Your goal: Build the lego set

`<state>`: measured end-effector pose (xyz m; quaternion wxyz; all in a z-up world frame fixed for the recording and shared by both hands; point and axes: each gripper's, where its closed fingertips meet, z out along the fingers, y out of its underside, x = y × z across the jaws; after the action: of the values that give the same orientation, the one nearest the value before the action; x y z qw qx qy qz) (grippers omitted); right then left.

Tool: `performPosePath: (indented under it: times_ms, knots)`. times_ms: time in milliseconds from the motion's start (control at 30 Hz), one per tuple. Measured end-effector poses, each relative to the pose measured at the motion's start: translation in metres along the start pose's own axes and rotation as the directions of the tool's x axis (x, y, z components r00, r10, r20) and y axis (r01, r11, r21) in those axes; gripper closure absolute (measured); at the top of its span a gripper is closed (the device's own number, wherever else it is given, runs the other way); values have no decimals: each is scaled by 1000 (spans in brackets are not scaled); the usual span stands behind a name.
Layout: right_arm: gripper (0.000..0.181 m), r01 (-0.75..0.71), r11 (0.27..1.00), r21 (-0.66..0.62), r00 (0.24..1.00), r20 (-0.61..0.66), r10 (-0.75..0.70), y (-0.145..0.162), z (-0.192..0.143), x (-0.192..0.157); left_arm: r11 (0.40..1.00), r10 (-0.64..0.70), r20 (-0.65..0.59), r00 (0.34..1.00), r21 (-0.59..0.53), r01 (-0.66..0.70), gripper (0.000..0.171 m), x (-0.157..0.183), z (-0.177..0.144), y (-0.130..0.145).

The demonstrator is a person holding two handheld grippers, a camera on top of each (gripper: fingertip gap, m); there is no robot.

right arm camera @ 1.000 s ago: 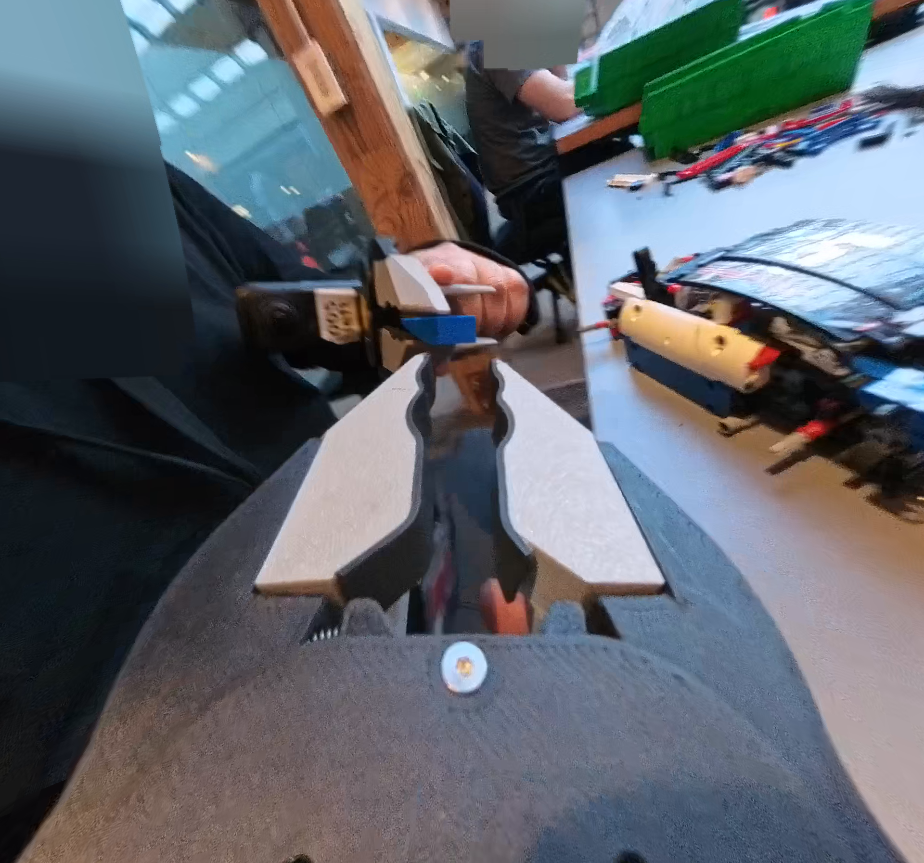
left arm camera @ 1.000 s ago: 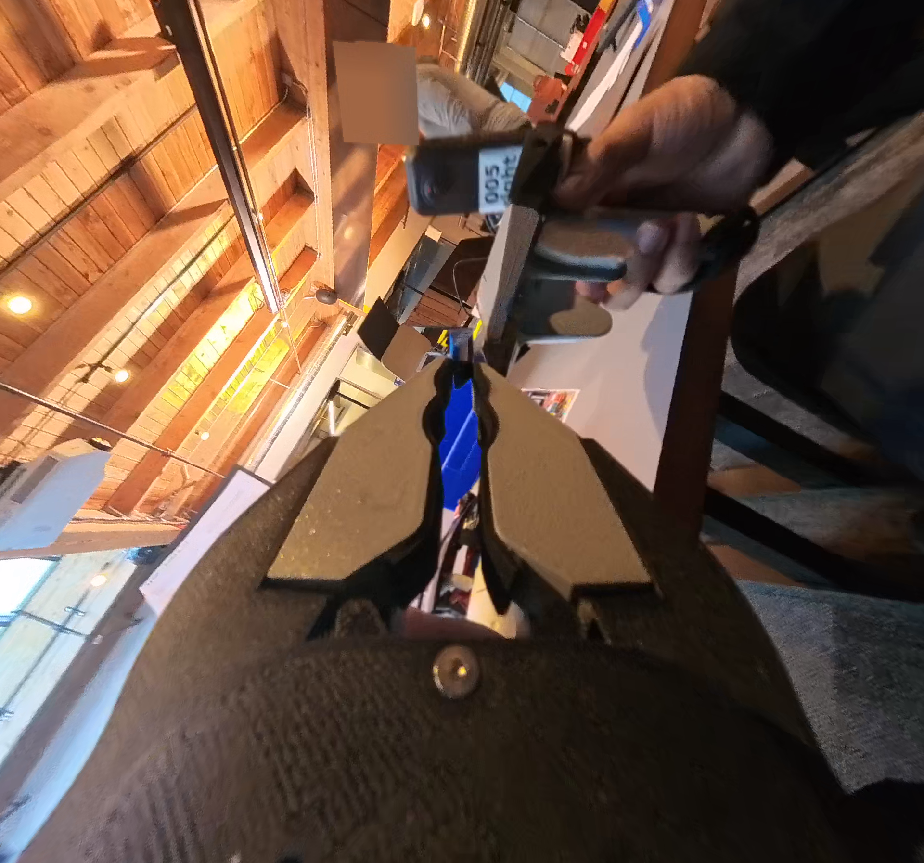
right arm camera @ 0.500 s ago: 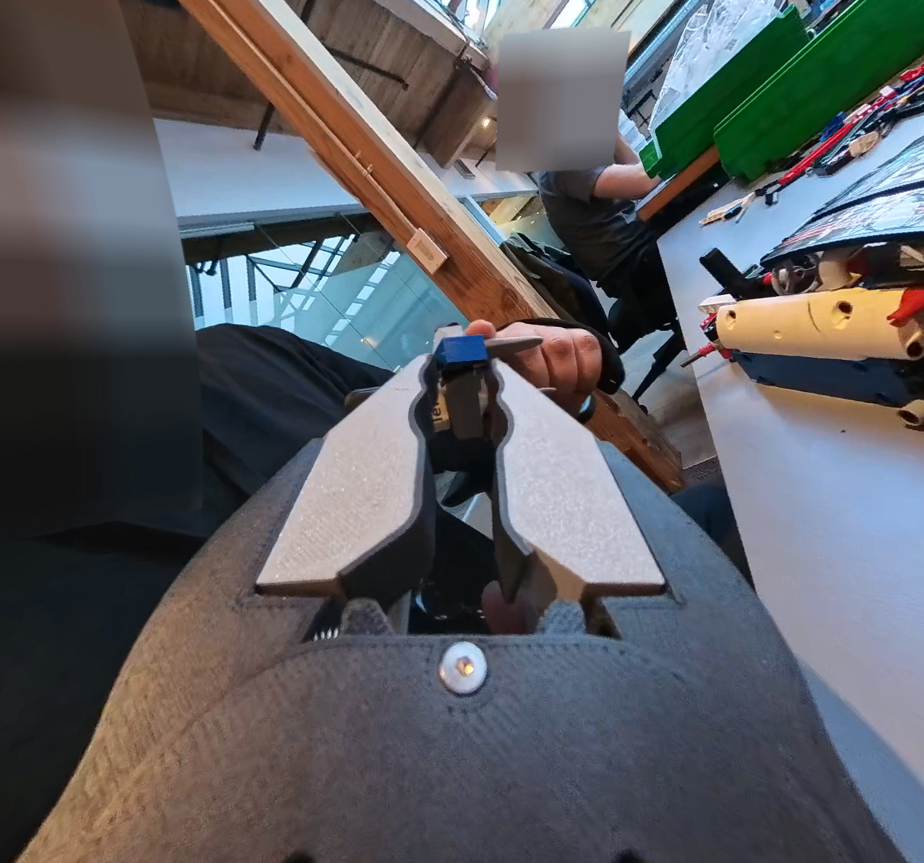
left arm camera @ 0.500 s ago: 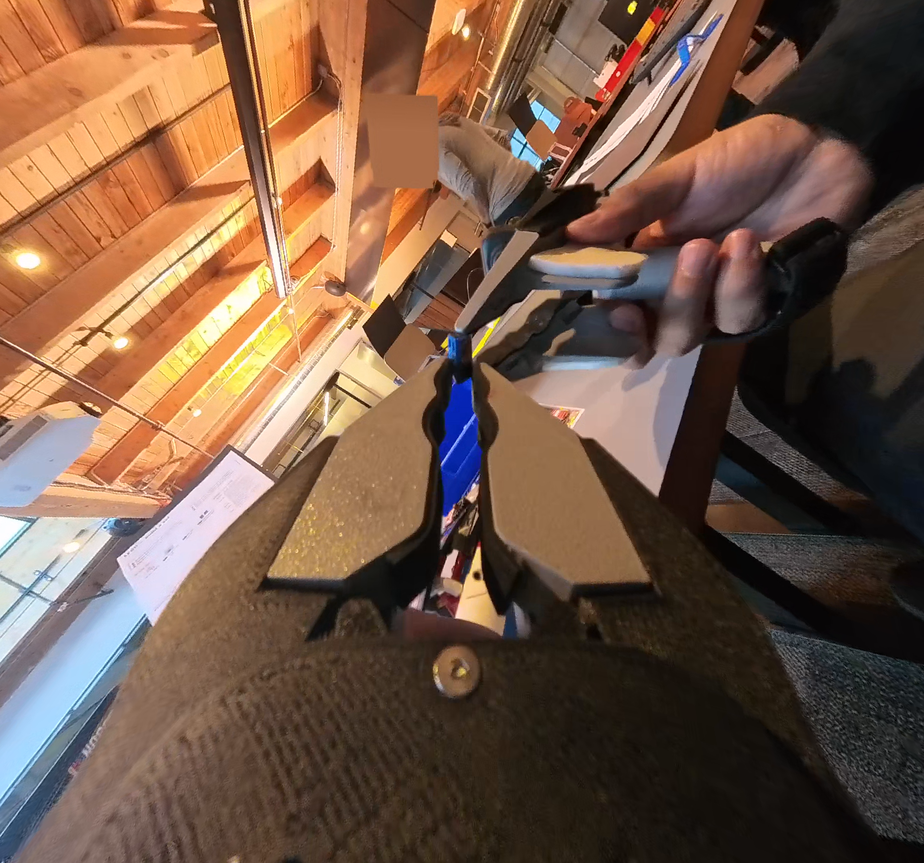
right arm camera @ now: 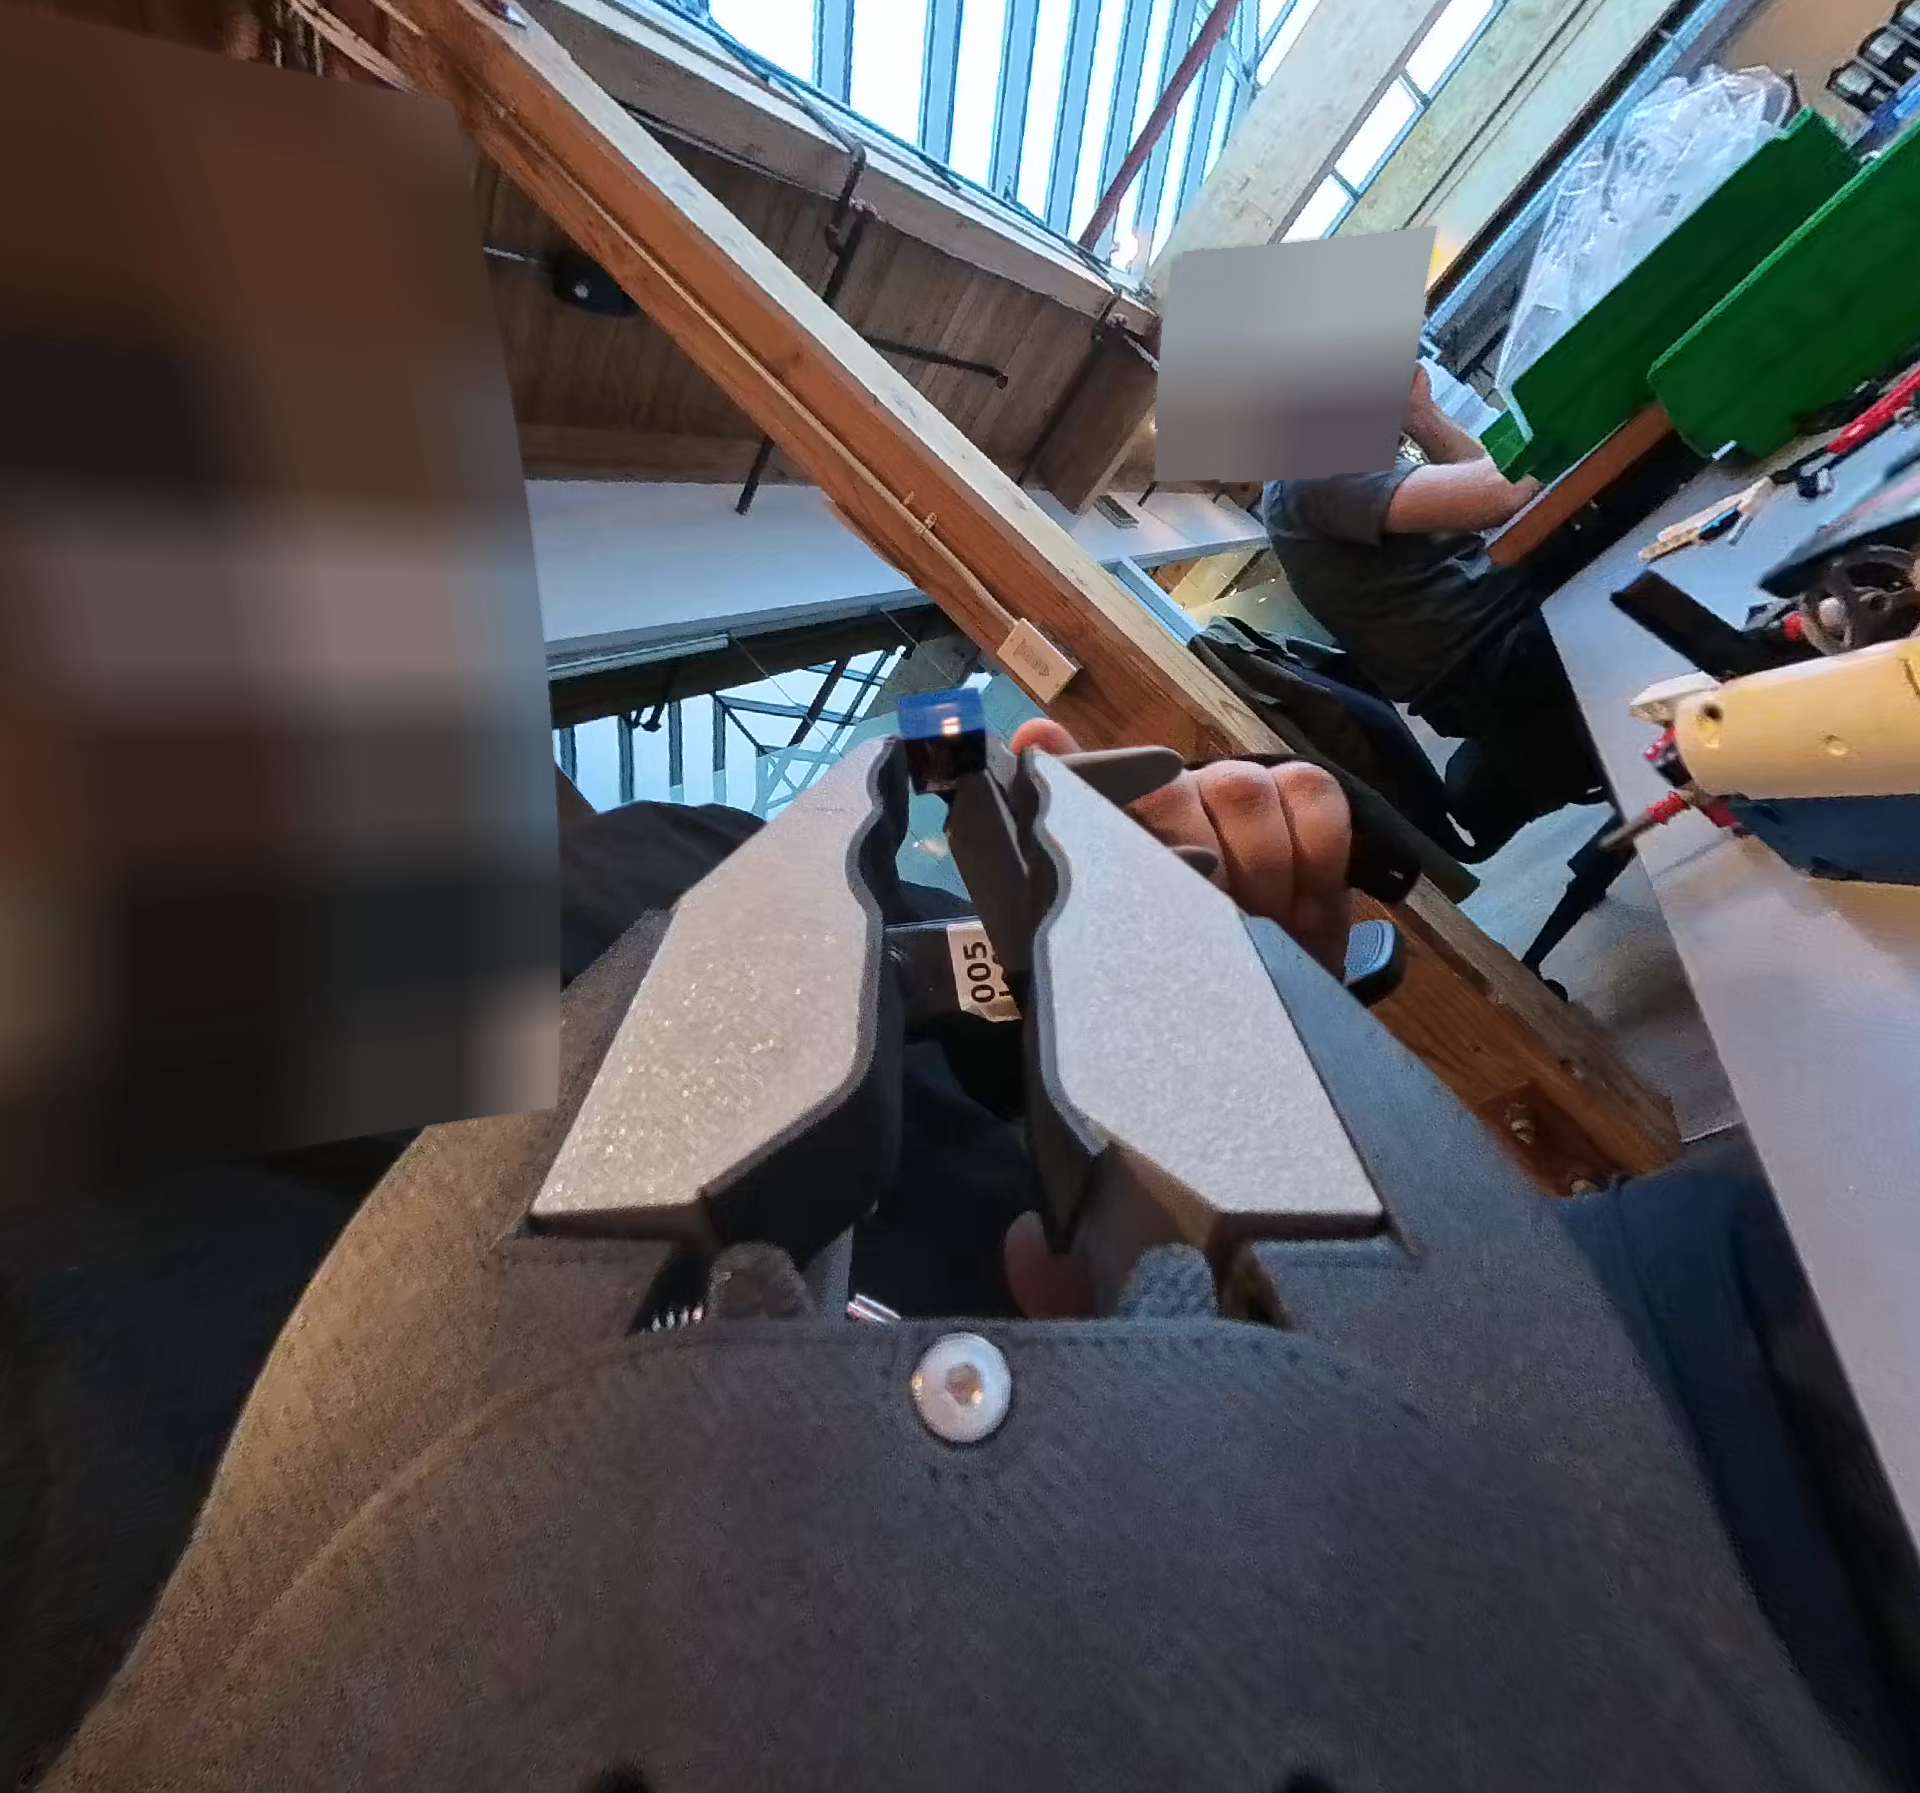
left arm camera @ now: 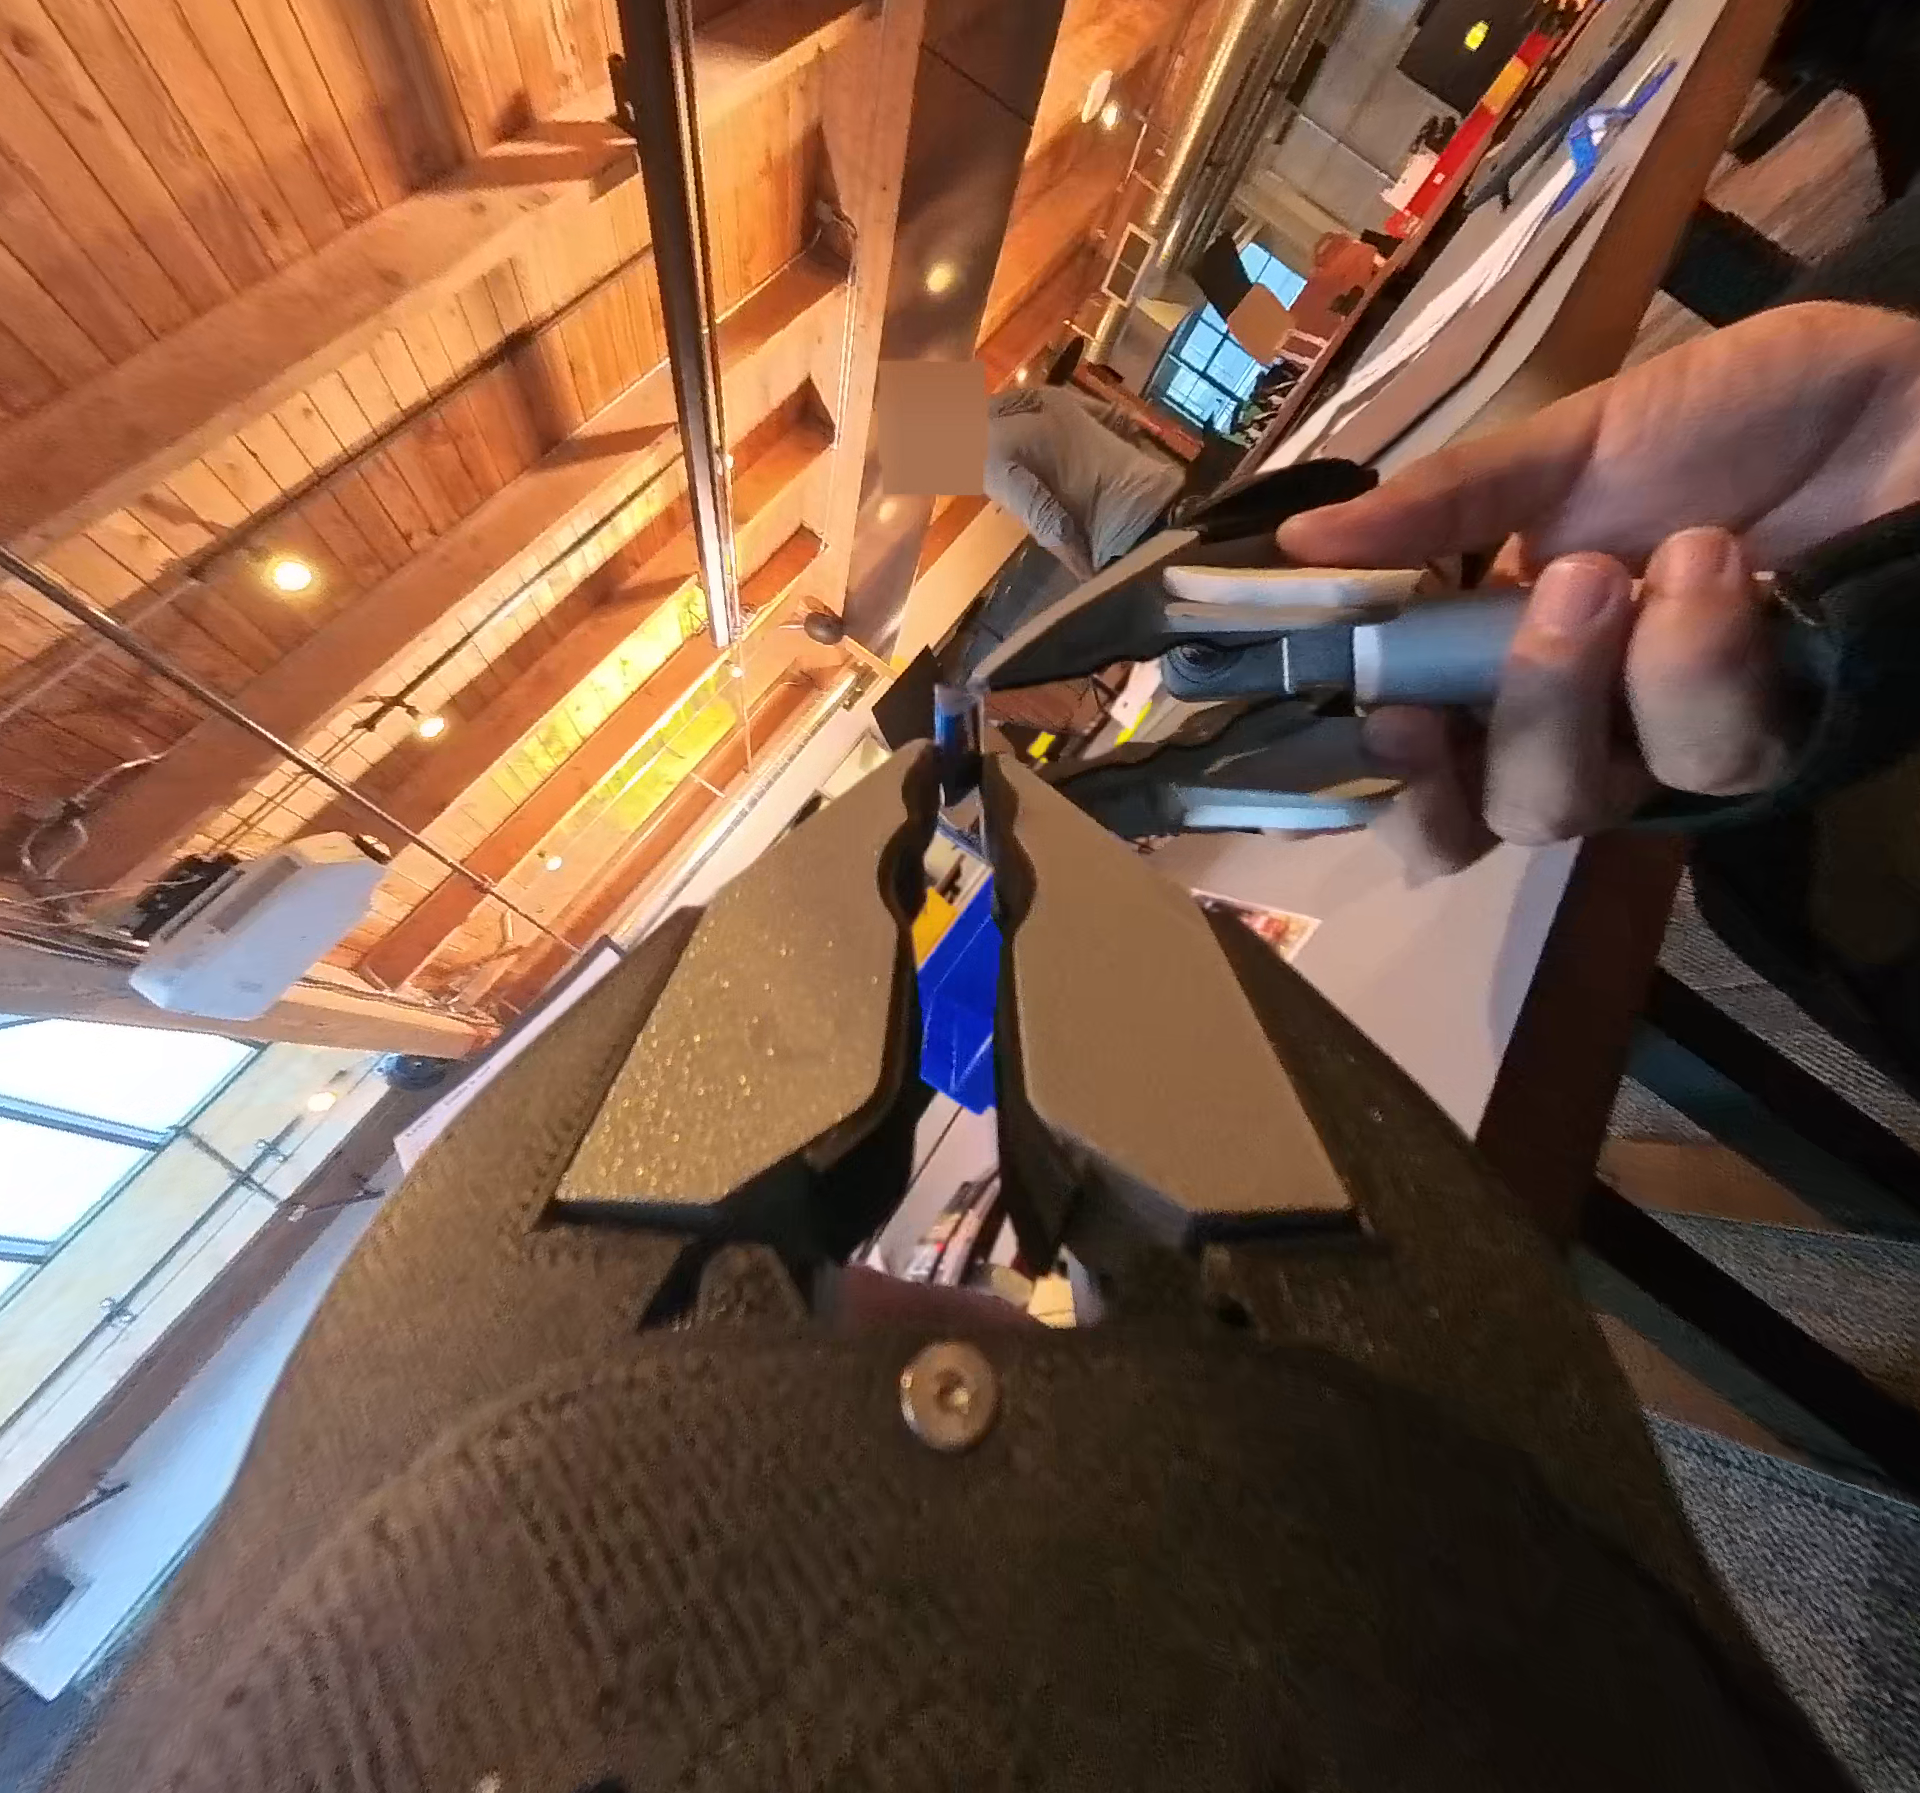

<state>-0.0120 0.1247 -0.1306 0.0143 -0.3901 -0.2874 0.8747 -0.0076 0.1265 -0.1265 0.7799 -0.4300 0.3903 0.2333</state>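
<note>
My left gripper [left arm camera: 956,769] is shut on a small blue lego piece [left arm camera: 953,733] at its fingertips and is held up in the air, off the table. My right gripper [right arm camera: 956,769] is open, with its tips on either side of the same blue piece [right arm camera: 940,733] and of one left finger [right arm camera: 985,870]. In the left wrist view the right gripper's upper finger [left arm camera: 1101,616] comes in from the right and touches the piece. The part-built lego model [right arm camera: 1797,735], with a cream cylinder on a dark blue body, lies on the grey table [right arm camera: 1829,1037].
Green bins [right arm camera: 1766,309] and loose parts stand at the table's far end. A seated person [right arm camera: 1392,590] is beyond the table. A slanted wooden beam [right arm camera: 935,538] runs behind the grippers. A blue bin [left arm camera: 961,1005] and a dark wooden frame [left arm camera: 1558,995] show in the left wrist view. My two grippers' fingertips are within a few centimetres of each other.
Both grippers have tilted upward and come together. The right gripper's tips have moved in around the blue piece held by the left gripper.
</note>
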Motion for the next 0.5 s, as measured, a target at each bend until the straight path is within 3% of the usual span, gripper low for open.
performPosePath:
  times_ms: [167, 500]
  knots:
    - [160, 81, 996, -49, 995, -46, -83, 5, 3, 2, 1000, -26, -4, 1000, -3, 26, 167, 1, 0, 1]
    - [166, 66, 998, -18, 998, -10, -66, 5, 6, -1, 999, -39, -17, 999, -14, 39, 167, 8, 1, 2]
